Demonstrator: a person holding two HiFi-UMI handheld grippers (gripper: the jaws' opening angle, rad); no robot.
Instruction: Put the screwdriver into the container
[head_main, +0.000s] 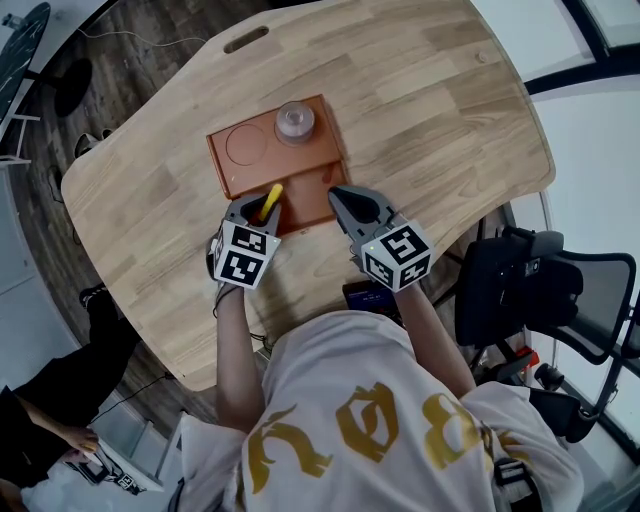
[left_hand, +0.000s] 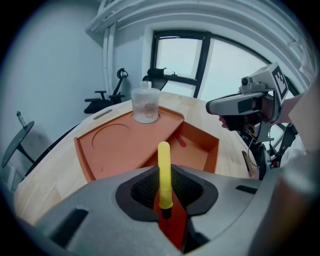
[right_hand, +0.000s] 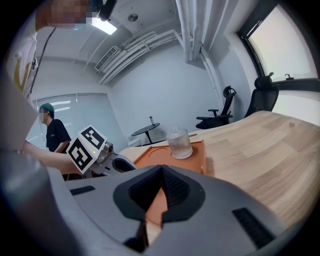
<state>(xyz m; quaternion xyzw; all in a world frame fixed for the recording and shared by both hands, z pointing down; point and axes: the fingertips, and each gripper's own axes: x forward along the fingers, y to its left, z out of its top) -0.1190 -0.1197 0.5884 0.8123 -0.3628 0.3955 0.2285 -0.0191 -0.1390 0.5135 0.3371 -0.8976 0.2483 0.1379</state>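
Left gripper view shows the left hand-held gripper (left_hand: 165, 200) pinching the yellow screwdriver (left_hand: 163, 160), poised over the orange container's (left_hand: 197, 152) sunken compartment, likely for release. The right hand-held gripper (right_hand: 161, 172) waits beside it, pressed together and empty. A glass bottle (left_hand: 145, 105) stands beyond.

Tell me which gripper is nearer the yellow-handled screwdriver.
Left. The left gripper is shut on the yellow-handled screwdriver, holding it over the orange tray. The right gripper is apart from it, off to its right, jaws together and empty.
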